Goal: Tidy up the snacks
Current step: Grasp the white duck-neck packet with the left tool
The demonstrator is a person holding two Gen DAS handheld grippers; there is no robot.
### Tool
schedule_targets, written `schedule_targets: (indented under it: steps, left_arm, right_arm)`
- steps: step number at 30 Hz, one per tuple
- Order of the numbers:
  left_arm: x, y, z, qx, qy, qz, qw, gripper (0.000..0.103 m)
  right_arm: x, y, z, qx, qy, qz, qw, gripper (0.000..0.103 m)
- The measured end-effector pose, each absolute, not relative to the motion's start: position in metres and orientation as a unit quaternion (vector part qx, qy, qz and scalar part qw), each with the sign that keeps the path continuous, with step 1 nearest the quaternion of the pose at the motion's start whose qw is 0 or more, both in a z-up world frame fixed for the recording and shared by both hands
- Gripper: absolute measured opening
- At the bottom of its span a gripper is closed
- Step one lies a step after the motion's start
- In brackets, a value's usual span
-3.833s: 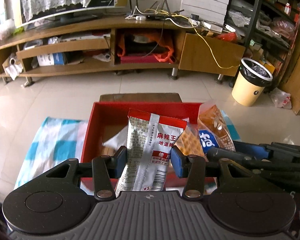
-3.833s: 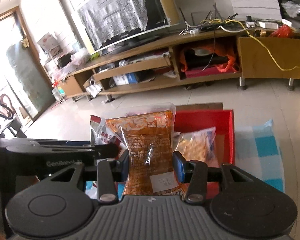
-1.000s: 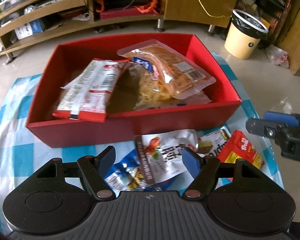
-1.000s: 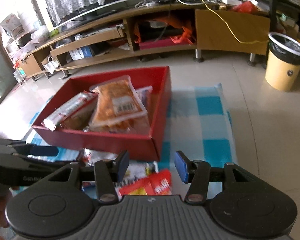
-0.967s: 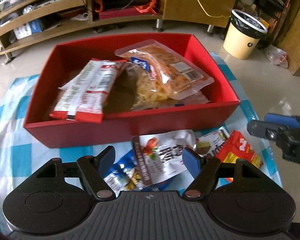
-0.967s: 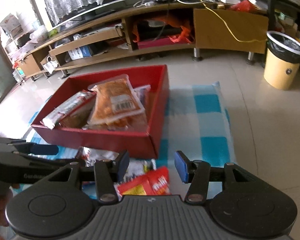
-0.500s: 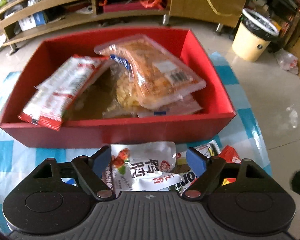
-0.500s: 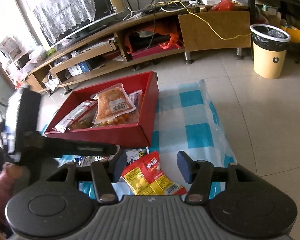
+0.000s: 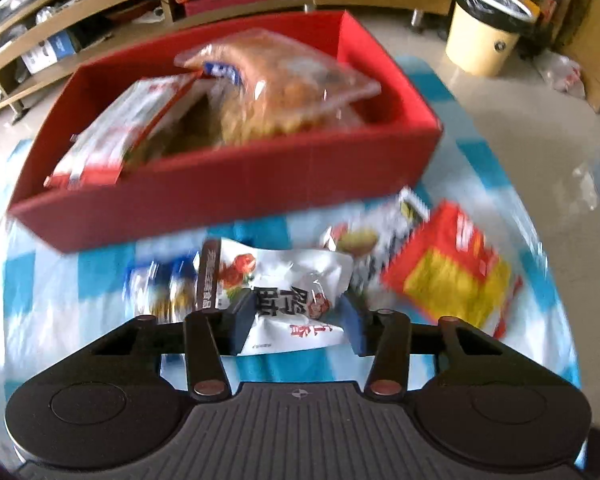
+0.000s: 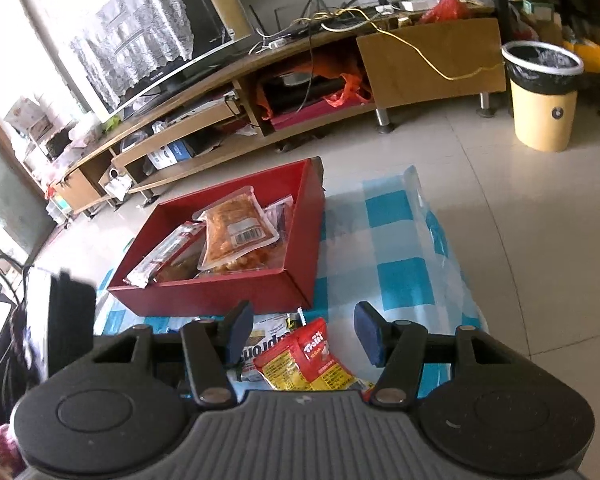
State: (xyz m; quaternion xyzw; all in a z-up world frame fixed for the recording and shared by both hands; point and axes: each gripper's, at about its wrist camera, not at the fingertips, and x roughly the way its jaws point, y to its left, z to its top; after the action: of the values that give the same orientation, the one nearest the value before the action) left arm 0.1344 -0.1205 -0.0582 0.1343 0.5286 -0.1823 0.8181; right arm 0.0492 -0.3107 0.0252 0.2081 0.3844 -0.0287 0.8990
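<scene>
The left gripper (image 9: 298, 322) has its 2 fingers closed against a white snack packet (image 9: 288, 300), pinching its sides just in front of the red box (image 9: 236, 188). The right gripper (image 10: 304, 334) hangs with fingers spread wide, holding nothing, above a red-and-yellow candy bag (image 10: 306, 364) on the blue checked cloth (image 10: 400, 264). Beyond both claws, the box holds an orange snack pouch (image 10: 236, 228).

Bare checkered cloth (image 10: 396, 264) right of box (image 10: 305, 216)
</scene>
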Motion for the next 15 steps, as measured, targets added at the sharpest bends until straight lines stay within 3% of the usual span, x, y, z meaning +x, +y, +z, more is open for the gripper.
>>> schedule_targets:
  steps: [4,9,12,15]
  left_arm:
    - [0.121,-0.102,-0.057,0.141,0.537,-0.192,0.81,0.047]
    - [0.119,-0.085,-0.049,0.126,0.544,-0.209,0.803,0.049]
    - [0.115,-0.08,-0.042,0.132,0.537,-0.206,0.807,0.054]
    - [0.112,-0.08,-0.03,0.137,0.507,-0.21,0.825,0.07]
  right_arm:
    - [0.055,-0.304,0.02,0.201,0.397,-0.023,0.895,0.052]
    - [0.061,-0.296,0.014,0.193,0.413,-0.016,0.89,0.052]
    - [0.064,-0.296,0.012,0.192,0.418,-0.019,0.888,0.052]
    - [0.065,-0.294,0.012,0.193,0.42,-0.015,0.887,0.052]
